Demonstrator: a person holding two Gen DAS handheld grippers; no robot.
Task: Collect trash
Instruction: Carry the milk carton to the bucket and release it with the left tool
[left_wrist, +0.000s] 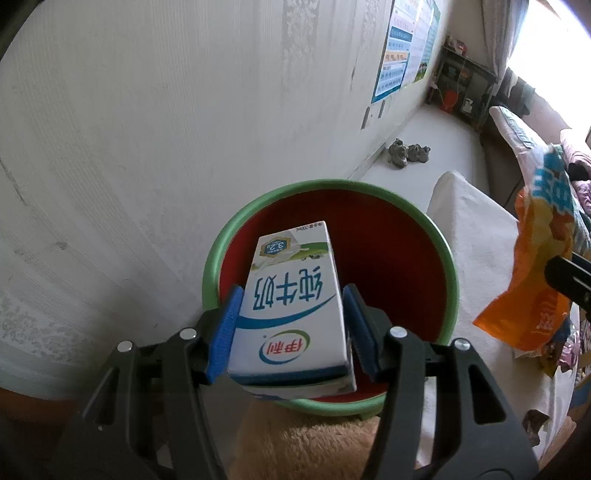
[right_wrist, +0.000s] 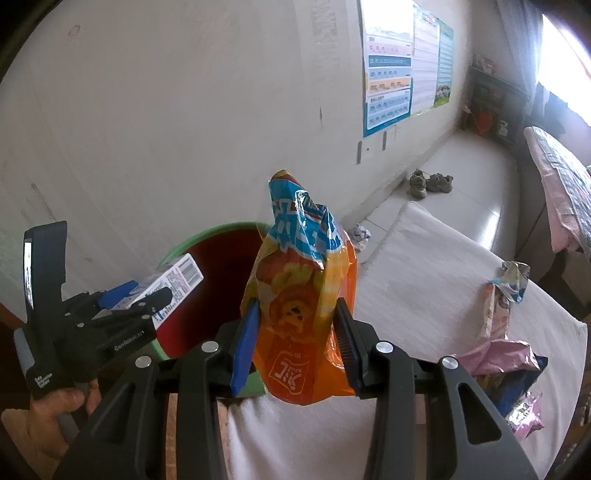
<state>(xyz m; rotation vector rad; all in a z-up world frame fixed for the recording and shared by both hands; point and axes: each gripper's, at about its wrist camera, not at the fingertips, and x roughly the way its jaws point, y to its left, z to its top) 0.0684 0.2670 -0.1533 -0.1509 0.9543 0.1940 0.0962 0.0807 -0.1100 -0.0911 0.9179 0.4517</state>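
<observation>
My left gripper (left_wrist: 291, 325) is shut on a white and blue milk carton (left_wrist: 291, 306) and holds it over the mouth of a red bin with a green rim (left_wrist: 448, 266). In the right wrist view the left gripper (right_wrist: 147, 299) and carton (right_wrist: 177, 280) show at the left, above the bin (right_wrist: 221, 258). My right gripper (right_wrist: 295, 332) is shut on an orange and blue snack bag (right_wrist: 299, 295), held upright just right of the bin. That bag also shows at the right of the left wrist view (left_wrist: 543, 266).
A white cloth-covered table (right_wrist: 424, 295) stands right of the bin, with several more wrappers (right_wrist: 506, 354) at its right edge. The white wall (left_wrist: 147, 147) is close behind the bin. A pair of shoes (right_wrist: 430, 182) lies on the floor by the wall.
</observation>
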